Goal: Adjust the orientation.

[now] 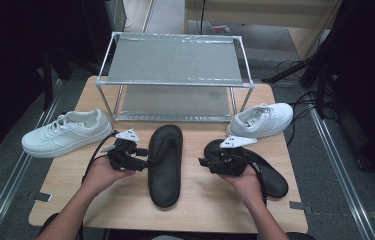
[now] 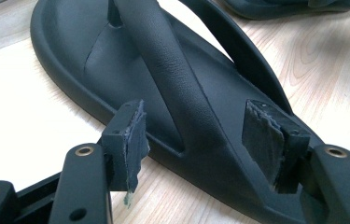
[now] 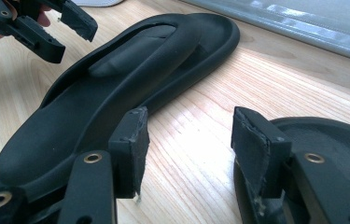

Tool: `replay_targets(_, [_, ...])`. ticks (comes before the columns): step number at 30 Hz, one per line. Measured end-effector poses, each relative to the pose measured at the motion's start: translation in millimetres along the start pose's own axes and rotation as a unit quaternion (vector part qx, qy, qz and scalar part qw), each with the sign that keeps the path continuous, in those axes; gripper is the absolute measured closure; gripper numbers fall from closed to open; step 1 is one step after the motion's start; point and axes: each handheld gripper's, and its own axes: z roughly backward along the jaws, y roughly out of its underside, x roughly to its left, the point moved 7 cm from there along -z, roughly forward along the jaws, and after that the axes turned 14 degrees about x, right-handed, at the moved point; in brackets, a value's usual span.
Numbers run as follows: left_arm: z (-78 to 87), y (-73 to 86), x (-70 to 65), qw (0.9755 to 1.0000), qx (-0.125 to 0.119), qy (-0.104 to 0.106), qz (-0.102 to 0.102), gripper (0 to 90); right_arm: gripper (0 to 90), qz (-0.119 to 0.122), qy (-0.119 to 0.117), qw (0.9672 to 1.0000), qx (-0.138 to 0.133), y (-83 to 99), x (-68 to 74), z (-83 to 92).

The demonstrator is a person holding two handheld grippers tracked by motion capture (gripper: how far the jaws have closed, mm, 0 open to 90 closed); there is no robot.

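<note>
Your rack has nothing on it: both sandals and both sneakers lie on the table before it. Your left gripper straddles the middle sandal, jaws wide; your right gripper gapes, holding nothing.

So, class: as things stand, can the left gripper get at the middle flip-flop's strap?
Probably yes. The left gripper has its jaws open, one on each side of the strap of the flip-flop, and nothing lies between them.
</note>
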Motion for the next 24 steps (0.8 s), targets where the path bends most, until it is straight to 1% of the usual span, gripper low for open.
replay_targets(8, [-1.8, -4.3, 1.0, 1.0, 0.003, -0.001, -0.004, 40.1, 47.8, -0.007, 0.003, 1.0, -0.003, 6.1, -5.8, 8.4])
replay_targets(9, [-2.6, -5.2, 0.6, 1.0, 0.002, 0.004, -0.005, 40.1, 47.8, -0.01, 0.005, 0.9999, -0.002, 7.1, -6.7, 9.6])
replay_targets(12, [-4.8, -6.2, 1.0, 0.9999, 0.007, 0.006, -0.007, 39.4, 47.9, -0.013, 0.018, 0.9998, -0.001, 11.0, -10.7, 12.4])
replay_targets(16, [-5.6, -10.2, 1.0, 0.9999, -0.007, 0.009, -0.009, 39.5, 48.5, -0.013, 0.024, 0.9996, -0.008, 15.1, -13.8, 18.0])
replay_targets(17, [-5.5, -11.1, 1.0, 0.9998, -0.009, 0.011, -0.01, 39.4, 48.7, -0.015, 0.026, 0.9995, -0.01, 16.3, -15.1, 19.9])
replay_targets(18, [-5.7, -12.3, 1.1, 0.9999, -0.005, 0.01, -0.009, 39.4, 48.7, -0.018, 0.027, 0.9994, -0.011, 17.0, -16.0, 20.8])
replay_targets(19, [-6.0, -13.3, 1.9, 0.9999, -0.001, 0.005, -0.011, 39.3, 48.7, -0.019, 0.026, 0.9994, -0.012, 18.1, -17.1, 22.0])
replay_targets(20, [-6.6, -14.5, 1.6, 0.9999, -0.004, 0.008, -0.012, 39.3, 49.0, -0.023, 0.028, 0.9993, -0.013, 19.1, -18.3, 23.2])
replay_targets(23, [-8.6, -17.0, 2.5, 0.9999, 0.0, 0.008, -0.015, 39.3, 49.5, -0.029, 0.031, 0.9989, -0.017, 22.4, -22.1, 27.1])
replay_targets(24, [-8.9, -17.8, 2.3, 0.9999, -0.001, 0.008, -0.015, 39.3, 49.7, -0.034, 0.029, 0.9988, -0.019, 23.7, -22.9, 28.8])
